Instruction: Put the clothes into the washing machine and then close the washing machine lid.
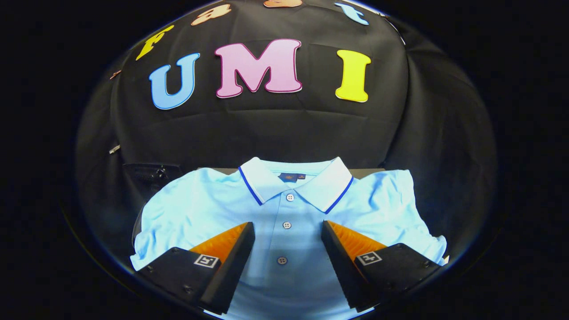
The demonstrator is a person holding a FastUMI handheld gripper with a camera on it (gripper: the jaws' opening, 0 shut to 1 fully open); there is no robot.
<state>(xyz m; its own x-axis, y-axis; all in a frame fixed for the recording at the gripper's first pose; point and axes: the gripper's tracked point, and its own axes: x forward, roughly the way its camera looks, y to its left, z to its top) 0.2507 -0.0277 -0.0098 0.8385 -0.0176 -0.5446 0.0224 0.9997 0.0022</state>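
Observation:
A light blue polo shirt (pixel 284 209) lies spread flat, its white collar with blue edging pointing away from me and its button placket running straight back between the fingers. My gripper (pixel 288 229) hovers open over the shirt's chest, one finger on each side of the placket, with nothing held between them. Both short sleeves spread out past the fingers on either side.
A dark boxy object (pixel 151 174) sits behind the shirt's left sleeve, against the black cloth wall. A strip of the grey surface (pixel 369 171) under the shirt shows just past the collar on the right.

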